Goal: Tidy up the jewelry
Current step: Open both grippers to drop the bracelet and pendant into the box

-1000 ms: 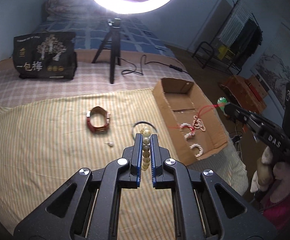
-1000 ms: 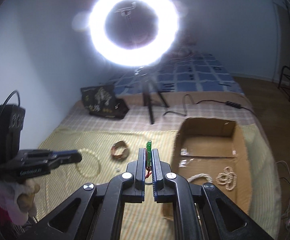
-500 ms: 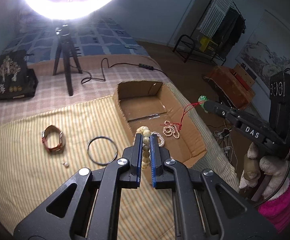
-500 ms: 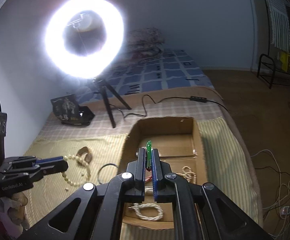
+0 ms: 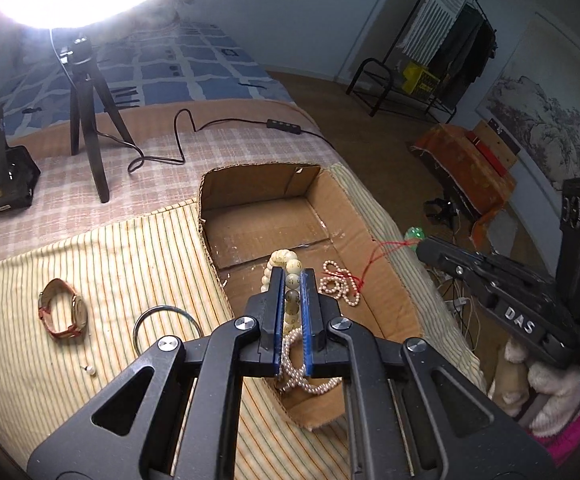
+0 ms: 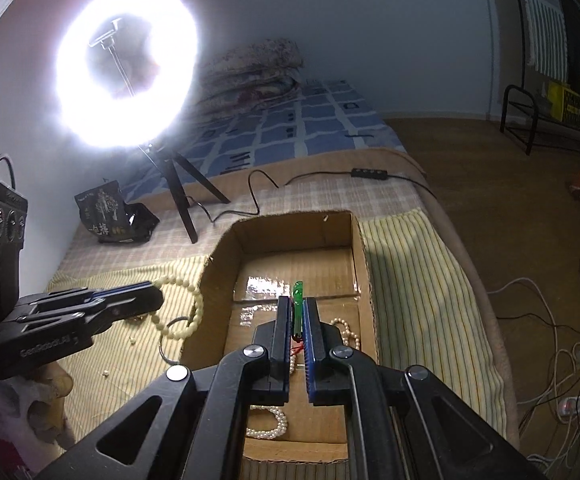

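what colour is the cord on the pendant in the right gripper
Red. The cord trails from the green pendant in the right gripper; clearest in the left wrist view.

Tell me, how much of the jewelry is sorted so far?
Two pearl strands already lie in the box. The left gripper holds a bead bracelet, the right gripper a green pendant. The watch, ring and stud remain on the cloth.

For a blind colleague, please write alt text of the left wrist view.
The left gripper holds a cream bead bracelet over an open cardboard box containing pearl strands. A watch, a ring bangle and a small pearl lie on striped cloth.
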A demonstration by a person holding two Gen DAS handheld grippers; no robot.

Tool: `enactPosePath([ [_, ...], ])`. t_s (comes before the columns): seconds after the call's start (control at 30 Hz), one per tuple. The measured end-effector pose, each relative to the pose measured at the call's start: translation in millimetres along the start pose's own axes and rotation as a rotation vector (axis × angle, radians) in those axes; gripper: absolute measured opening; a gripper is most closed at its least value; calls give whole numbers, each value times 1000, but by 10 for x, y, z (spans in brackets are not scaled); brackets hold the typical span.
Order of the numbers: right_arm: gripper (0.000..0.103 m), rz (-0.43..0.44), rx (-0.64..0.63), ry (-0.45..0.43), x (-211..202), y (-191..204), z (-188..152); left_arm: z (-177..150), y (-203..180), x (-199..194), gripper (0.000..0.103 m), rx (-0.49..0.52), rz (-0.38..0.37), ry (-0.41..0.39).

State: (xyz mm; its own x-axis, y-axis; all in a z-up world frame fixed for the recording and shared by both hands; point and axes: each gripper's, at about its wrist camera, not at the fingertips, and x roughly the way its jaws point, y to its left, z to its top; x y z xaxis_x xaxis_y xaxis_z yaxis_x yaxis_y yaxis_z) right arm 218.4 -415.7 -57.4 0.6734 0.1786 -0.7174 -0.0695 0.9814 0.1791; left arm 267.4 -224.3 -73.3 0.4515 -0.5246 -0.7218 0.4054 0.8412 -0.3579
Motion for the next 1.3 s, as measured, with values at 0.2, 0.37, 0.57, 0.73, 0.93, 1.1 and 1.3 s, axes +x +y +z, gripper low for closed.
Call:
enactPosePath([
  [0.2,3,0,4,33,120,-31,-42,-12,-1,170,5,8,31,19],
  [0.37,3,3,6,58,195,-37,-68,-21,20,263,5,5,45,28],
  [0.57,4,7,3,69,223,-19,-92,21,26,289,5,11,60,21],
  [0.73,26,5,-8,66,228,13,-101,63,29,286,5,11,65,10],
  [0.93,65,-57,-47,54,227,75,-128,89,19,244,58,25,98,-26],
  [1.1,80,-96,-46,29,184,49,-108,98,12,198,62,42,136,-49],
  [1.3,89,-116,-52,23,183,57,-95,109,44,167,76,30,152,-61],
])
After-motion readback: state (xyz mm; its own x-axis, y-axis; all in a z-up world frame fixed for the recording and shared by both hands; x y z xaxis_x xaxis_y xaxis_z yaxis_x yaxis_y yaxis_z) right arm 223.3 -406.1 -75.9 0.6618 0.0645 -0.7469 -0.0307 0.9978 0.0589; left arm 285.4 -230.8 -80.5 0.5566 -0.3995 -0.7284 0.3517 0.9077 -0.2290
